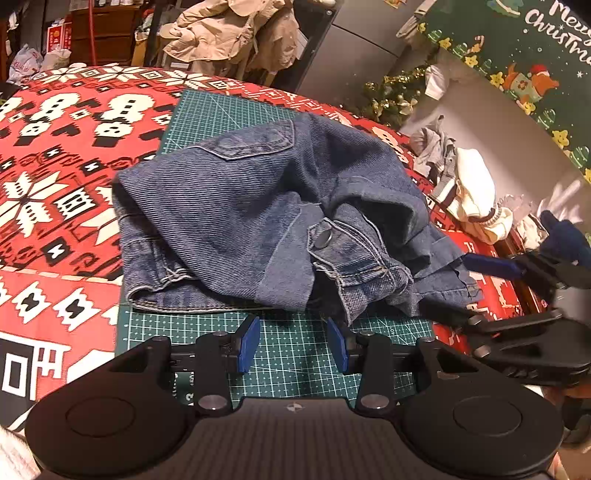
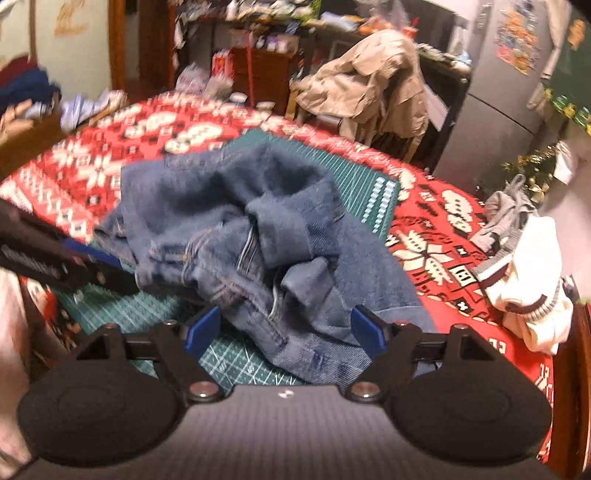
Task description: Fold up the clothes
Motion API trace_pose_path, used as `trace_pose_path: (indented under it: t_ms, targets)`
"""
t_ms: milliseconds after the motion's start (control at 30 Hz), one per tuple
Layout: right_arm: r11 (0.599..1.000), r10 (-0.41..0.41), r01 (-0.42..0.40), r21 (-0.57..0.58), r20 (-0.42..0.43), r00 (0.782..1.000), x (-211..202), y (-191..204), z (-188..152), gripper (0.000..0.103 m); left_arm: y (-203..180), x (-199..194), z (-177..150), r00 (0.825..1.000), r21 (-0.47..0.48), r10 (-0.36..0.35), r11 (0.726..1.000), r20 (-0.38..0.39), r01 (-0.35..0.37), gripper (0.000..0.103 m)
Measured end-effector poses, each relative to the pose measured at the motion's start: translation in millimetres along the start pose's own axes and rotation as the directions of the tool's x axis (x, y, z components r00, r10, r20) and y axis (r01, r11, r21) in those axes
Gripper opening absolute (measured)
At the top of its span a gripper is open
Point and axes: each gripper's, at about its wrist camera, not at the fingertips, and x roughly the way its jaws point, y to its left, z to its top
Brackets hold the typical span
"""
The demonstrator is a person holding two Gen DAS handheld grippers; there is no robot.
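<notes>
A crumpled blue denim garment (image 1: 258,206) lies on a green cutting mat (image 1: 295,354) over a red patterned tablecloth (image 1: 55,177). A metal button and a waistband show at its near right. My left gripper (image 1: 293,343) hovers over bare mat just in front of the denim's near hem, open, with nothing between its blue pads. My right gripper (image 1: 454,286) comes in from the right at the denim's right corner. In the right wrist view the right gripper (image 2: 286,330) stands wide open, the denim (image 2: 240,229) lying under and between its fingers, unpressed. The left gripper (image 2: 118,271) shows at the left edge.
A pile of white and grey knitwear (image 1: 472,199) (image 2: 524,280) lies on the table's right side near its edge. A beige coat (image 1: 229,33) hangs over a chair behind the table. Tinsel and a Christmas banner (image 1: 535,74) stand at the right.
</notes>
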Motion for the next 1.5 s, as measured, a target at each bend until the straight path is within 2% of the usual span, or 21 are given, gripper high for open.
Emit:
trace_pose_path:
  t_ms: [100, 200, 333, 533, 567, 600, 633, 700, 833, 933, 1033, 1167, 1267, 1400, 1500]
  targets:
    - [0.997, 0.009, -0.009, -0.079, -0.002, 1.000, 11.9, 11.6, -0.1, 0.090, 5.3, -2.5, -0.1, 1.000, -0.016, 0.018, 1.000, 0.006, -0.018, 0.040]
    - [0.983, -0.026, 0.031, -0.180, 0.029, 0.999, 18.9, 25.4, -0.2, 0.095, 12.2, -3.6, 0.2, 0.999, -0.040, 0.039, 0.998, -0.001, -0.039, 0.040]
    - [0.963, -0.090, 0.100, -0.252, 0.051, 0.995, 33.2, 34.1, 2.9, 0.095, 25.0, -7.7, 0.1, 0.998, -0.094, 0.070, 0.993, 0.009, -0.069, 0.040]
    - [0.931, -0.110, 0.132, -0.340, 0.084, 0.990, 52.6, 42.4, 7.5, 0.093, 36.0, -13.9, 1.7, 0.996, -0.125, 0.090, 0.988, 0.020, -0.087, 0.040]
    - [0.938, -0.100, 0.122, -0.324, 0.083, 0.992, 55.7, 40.9, 9.6, 0.089, 37.2, -14.1, 1.8, 0.995, -0.128, 0.094, 0.988, 0.020, -0.090, 0.040]
    - [0.951, -0.081, 0.100, -0.294, 0.075, 0.994, 57.8, 37.7, 12.2, 0.080, 38.1, -14.4, 1.7, 0.995, -0.129, 0.095, 0.987, 0.021, -0.092, 0.040]
    - [0.969, -0.057, 0.070, -0.237, 0.060, 0.997, 59.4, 32.2, 15.9, 0.066, 38.6, -14.5, 1.6, 0.995, -0.131, 0.095, 0.987, 0.021, -0.092, 0.040]
    - [0.994, -0.013, 0.018, -0.103, 0.041, 0.999, 60.0, 18.8, 22.6, 0.051, 39.6, -14.1, 1.6, 0.995, -0.136, 0.094, 0.987, 0.022, -0.091, 0.040]
    - [0.989, 0.074, -0.077, 0.125, 0.033, 0.997, 50.3, -9.2, 27.7, 0.032, 43.3, -10.9, 1.3, 0.996, -0.156, 0.082, 0.985, 0.016, -0.079, 0.040]
    - [0.957, 0.126, -0.132, 0.259, 0.041, 0.991, 40.5, -25.5, 28.6, 0.026, 45.1, -5.3, 2.6, 0.996, -0.161, 0.090, 0.983, 0.014, -0.086, 0.040]
    - [0.903, 0.202, -0.212, 0.374, 0.066, 0.977, 28.2, -38.5, 29.4, 0.022, 46.8, -0.9, 4.9, 0.996, -0.172, 0.088, 0.981, 0.015, -0.084, 0.039]
    - [0.832, 0.305, -0.324, 0.450, 0.117, 0.945, 14.7, -45.6, 30.5, 0.020, 47.1, 2.7, 7.6, 0.997, -0.174, 0.079, 0.982, 0.021, -0.074, 0.038]
    - [0.802, 0.348, -0.371, 0.468, 0.140, 0.927, 10.1, -35.5, 35.7, 0.020, 47.2, 2.1, 9.1, 0.997, -0.175, 0.069, 0.983, 0.026, -0.063, 0.037]
    - [0.807, 0.397, -0.416, 0.419, 0.135, 0.908, 12.7, -5.3, 44.7, 0.019, 48.2, -4.8, 8.6, 0.997, -0.179, 0.069, 0.982, 0.038, -0.061, 0.037]
    - [0.831, 0.395, -0.403, 0.384, 0.103, 0.913, 20.8, 14.2, 46.0, 0.020, 53.7, -11.3, 6.9, 0.996, -0.186, 0.077, 0.980, 0.043, -0.068, 0.037]
